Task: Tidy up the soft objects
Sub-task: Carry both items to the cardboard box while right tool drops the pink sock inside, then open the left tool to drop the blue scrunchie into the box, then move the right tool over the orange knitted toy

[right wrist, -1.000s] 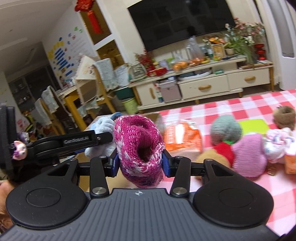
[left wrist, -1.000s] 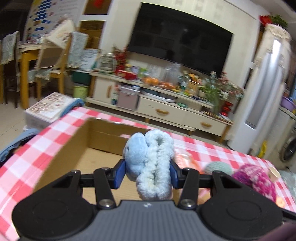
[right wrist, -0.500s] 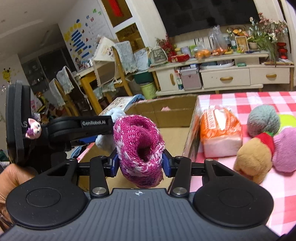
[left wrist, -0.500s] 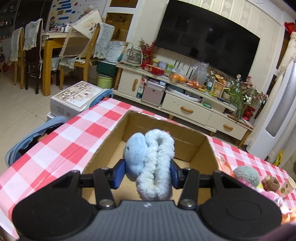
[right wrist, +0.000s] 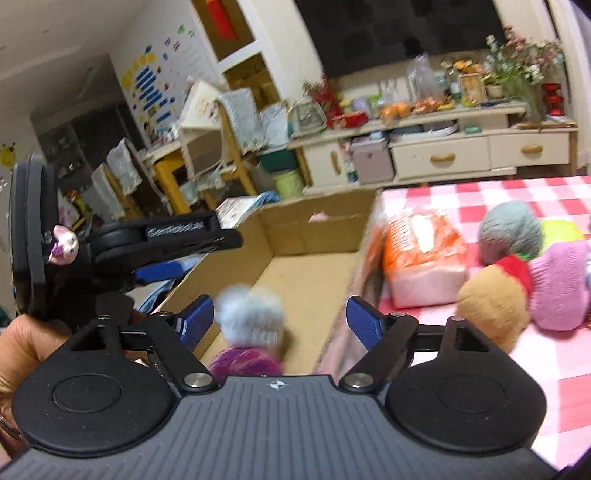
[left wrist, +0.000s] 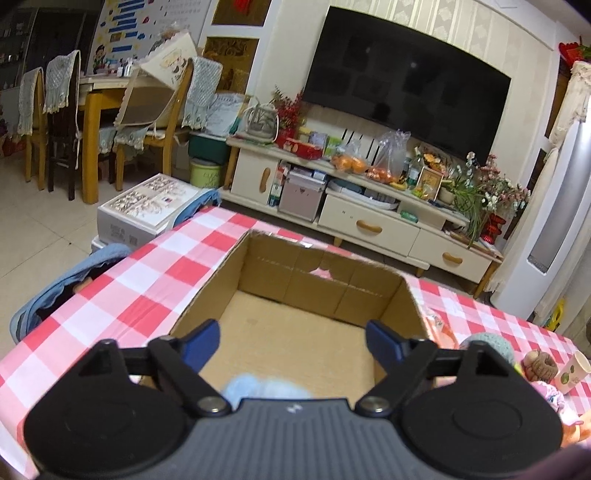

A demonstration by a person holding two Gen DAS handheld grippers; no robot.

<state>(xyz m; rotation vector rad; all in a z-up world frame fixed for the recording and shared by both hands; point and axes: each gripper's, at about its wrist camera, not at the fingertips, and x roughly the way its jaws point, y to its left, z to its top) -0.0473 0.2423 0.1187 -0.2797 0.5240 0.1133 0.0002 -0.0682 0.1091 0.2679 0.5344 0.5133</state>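
Both grippers are hovering over the open cardboard box (left wrist: 314,295) on the checked bench (left wrist: 122,295), and both sets of jaws are opening wide with nothing pressed between them. The pale blue plush (left wrist: 264,387) is lying below the left gripper (left wrist: 291,341), blurred, inside the box; the magenta knit piece (right wrist: 245,363) is sitting under the right gripper (right wrist: 280,323) beside it. The remaining soft toys (right wrist: 491,301) are lying to the right, past the box wall, nearer the right hand, with open bench around them.

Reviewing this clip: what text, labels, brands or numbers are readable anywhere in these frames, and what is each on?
Nothing reads cleanly.
Raised lettering on the black left gripper arm: blurred, unreadable.
Print on the orange plastic bread bag: blurred.
Blue strips on the white wall chart: too small.
White printed floor box: too small.
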